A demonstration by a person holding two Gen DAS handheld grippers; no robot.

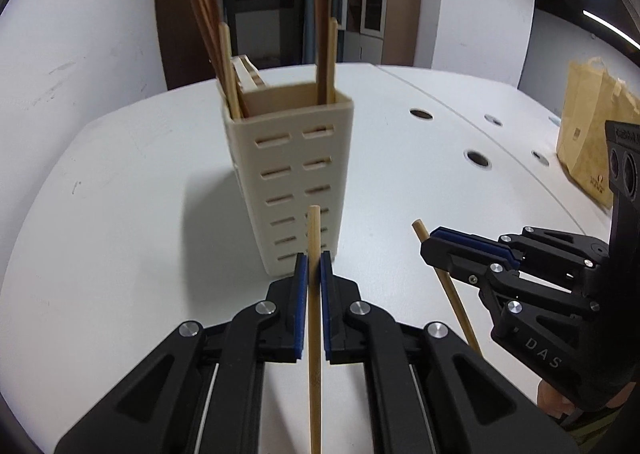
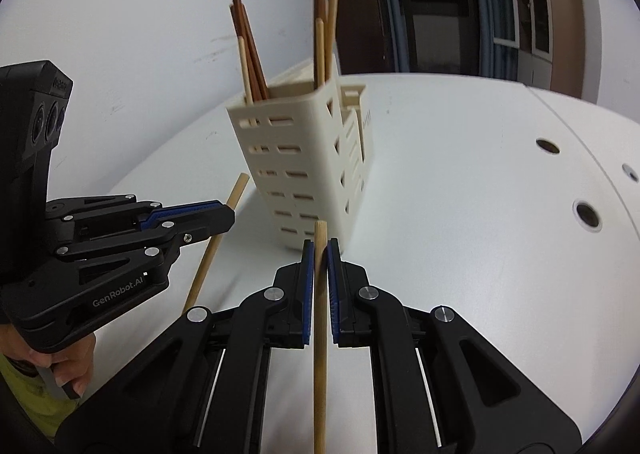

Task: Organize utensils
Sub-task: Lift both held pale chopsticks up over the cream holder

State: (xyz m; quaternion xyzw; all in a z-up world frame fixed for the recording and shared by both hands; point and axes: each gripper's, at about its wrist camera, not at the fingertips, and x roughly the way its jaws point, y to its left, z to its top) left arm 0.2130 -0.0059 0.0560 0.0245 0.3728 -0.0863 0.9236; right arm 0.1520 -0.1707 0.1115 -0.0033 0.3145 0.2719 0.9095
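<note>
The big white surface (image 1: 120, 214) has no loose sticks that I can see. The cream holder (image 1: 294, 182) stands on it with several chopsticks (image 1: 326, 54) already inside. The left tongs (image 1: 314, 294) pinch one chopstick (image 1: 315, 334), and the right tongs (image 2: 320, 286) pinch another chopstick (image 2: 320, 334). Both sticks are near the holder, not in it yet. I think these two are the last.

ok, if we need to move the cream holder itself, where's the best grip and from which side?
Judging from the pictures: grip the cream slotted holder by its top rim at the chopstick-free stretch of the near wall, coming from above on the gripper side. It is tall, narrow and upright, so a low side push might tip it. Chopsticks crowd the corners.
</note>
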